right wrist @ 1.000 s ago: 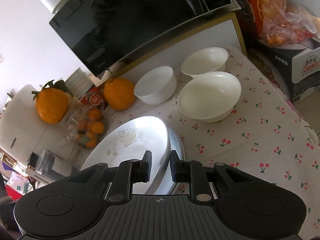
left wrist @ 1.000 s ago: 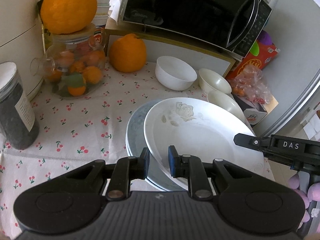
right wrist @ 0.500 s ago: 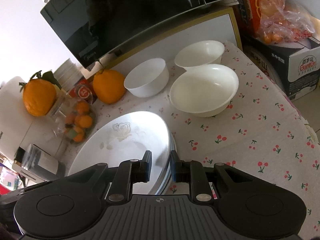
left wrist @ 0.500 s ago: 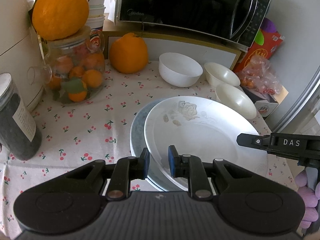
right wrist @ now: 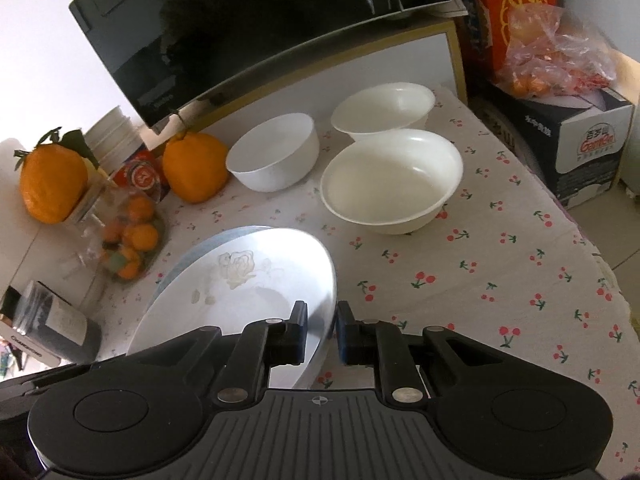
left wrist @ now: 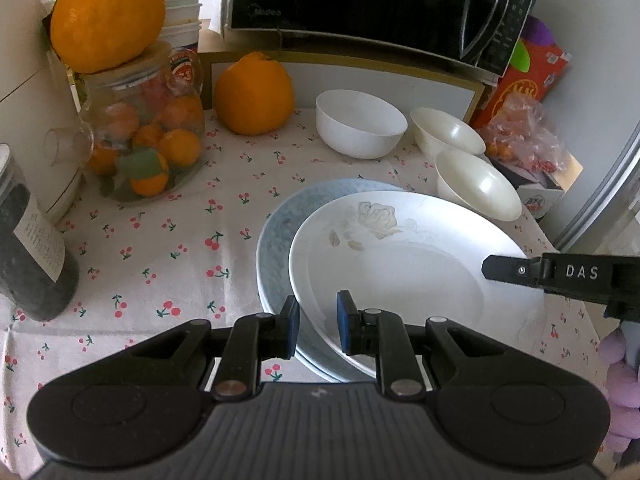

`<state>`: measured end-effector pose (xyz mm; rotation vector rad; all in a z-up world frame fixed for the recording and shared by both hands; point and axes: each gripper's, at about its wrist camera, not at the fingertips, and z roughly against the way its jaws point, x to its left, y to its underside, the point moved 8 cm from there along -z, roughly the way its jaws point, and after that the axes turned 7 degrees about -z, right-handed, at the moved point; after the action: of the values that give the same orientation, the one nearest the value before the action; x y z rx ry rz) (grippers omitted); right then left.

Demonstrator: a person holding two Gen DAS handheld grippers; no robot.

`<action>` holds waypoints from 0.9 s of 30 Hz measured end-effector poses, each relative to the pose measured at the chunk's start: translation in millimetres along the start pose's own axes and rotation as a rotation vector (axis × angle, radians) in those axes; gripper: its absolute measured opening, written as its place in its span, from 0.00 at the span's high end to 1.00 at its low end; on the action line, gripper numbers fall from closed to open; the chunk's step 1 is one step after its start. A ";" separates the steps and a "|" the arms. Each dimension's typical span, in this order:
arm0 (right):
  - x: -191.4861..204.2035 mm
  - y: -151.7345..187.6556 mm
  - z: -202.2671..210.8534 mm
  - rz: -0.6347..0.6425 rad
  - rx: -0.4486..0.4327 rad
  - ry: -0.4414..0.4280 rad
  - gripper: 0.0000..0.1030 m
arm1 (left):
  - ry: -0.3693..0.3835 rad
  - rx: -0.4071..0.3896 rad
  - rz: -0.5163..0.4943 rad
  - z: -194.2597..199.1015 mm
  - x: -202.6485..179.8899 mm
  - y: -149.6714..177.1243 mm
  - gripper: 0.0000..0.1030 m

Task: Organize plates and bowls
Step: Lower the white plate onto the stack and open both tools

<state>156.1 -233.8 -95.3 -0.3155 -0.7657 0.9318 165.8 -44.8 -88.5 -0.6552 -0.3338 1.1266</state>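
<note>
Both sides gripping one white rose-printed plate: left gripper with jaws narrowed onto the near rim, right gripper likewise pinching the opposite edge. Plate tilted over a blue-grey plate on the cherry-print bench; whether touching it, hard to say. Further back, three white bowls, near an orange and fruit jar.
</note>
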 end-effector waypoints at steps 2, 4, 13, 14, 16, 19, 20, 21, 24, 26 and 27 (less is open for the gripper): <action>-1.0 -0.6 0.2 0.001 -0.005 0.011 0.86 | -0.004 0.005 -0.009 -2.1 -1.8 0.4 0.83; -1.4 -1.4 0.2 0.006 -0.009 0.022 0.86 | -0.010 0.009 -0.016 -3.3 -3.2 1.0 0.83; -1.9 -3.5 1.8 0.035 -0.024 0.047 0.88 | -0.060 0.006 -0.095 -6.2 -9.2 4.2 0.81; -1.8 -3.3 1.7 0.038 -0.024 0.049 0.88 | -0.063 0.004 -0.100 -5.8 -9.5 4.3 0.81; -1.0 -3.1 1.4 0.046 -0.026 0.052 0.88 | -0.075 0.001 -0.116 -4.1 -9.9 4.5 0.80; 0.7 -2.6 1.6 0.062 -0.032 0.060 0.88 | -0.107 -0.028 -0.158 1.6 -11.7 2.3 0.76; 1.0 -2.6 1.6 0.065 -0.033 0.061 0.88 | -0.117 -0.036 -0.168 3.4 -12.2 1.8 0.69; 1.2 -2.5 1.6 0.065 -0.035 0.063 0.87 | -0.133 -0.039 -0.175 4.5 -11.4 1.7 0.63; 3.0 -1.6 0.5 0.069 -0.037 0.070 0.87 | -0.165 -0.039 -0.170 4.6 -4.3 2.2 0.62; 4.2 -0.6 -0.8 0.075 -0.037 0.075 0.87 | -0.157 -0.031 -0.136 3.5 2.0 3.2 0.61; 5.5 0.0 -1.9 0.077 -0.036 0.076 0.87 | -0.150 -0.026 -0.116 2.7 4.8 3.7 0.61</action>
<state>159.5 -229.2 -94.2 -0.4123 -0.7049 0.9740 163.6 -38.5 -89.1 -0.5683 -0.5091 1.0640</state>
